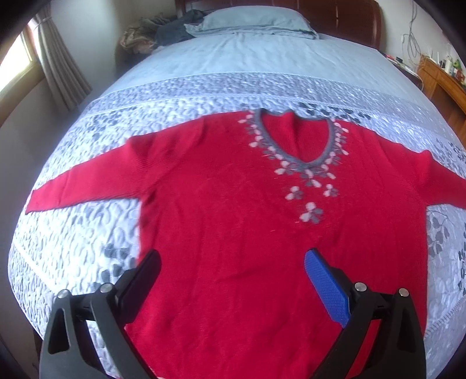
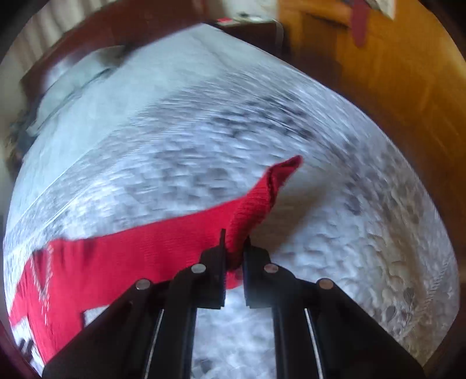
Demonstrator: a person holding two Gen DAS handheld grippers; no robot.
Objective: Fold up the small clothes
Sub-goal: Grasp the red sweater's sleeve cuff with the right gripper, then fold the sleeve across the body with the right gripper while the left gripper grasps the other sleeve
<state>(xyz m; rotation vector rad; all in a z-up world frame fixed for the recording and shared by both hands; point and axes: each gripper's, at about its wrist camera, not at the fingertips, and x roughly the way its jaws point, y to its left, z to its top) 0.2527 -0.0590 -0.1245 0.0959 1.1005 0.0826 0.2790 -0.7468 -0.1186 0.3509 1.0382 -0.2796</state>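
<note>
Black right gripper (image 2: 234, 242) clamped on the red sweater's right sleeve (image 2: 250, 210), jaws nearly together with a bunched fold of knit pinched between them. Lifts the sleeve off the quilted bedspread (image 2: 335, 262); cuff end pokes up and away past the fingertips, free of the bed. Rest of the sleeve trails off to the left edge of that view toward the sweater body. Blurred all round, with a wooden cabinet (image 2: 378, 73) beyond the bed's far side.

Left gripper (image 1: 233, 263) spread wide, nothing between the jaws; black finger (image 1: 147, 272) on one side, finger with blue textured pad (image 1: 323, 280) on the other. Hangs above the lower body of the red sweater (image 1: 221, 204), near its hem; cannot tell whether the tips touch the knit. Sweater lies face up and flat on the bedspread, grey V-neck collar (image 1: 300, 140) with pink and grey flower trim pointing toward the pillow (image 1: 253, 17). Left sleeve (image 1: 87, 180) stretched out flat across the quilt. Curtain (image 1: 58, 64) and window past the bed's edge; dark wooden headboard (image 1: 343, 17) behind the pillow.
</note>
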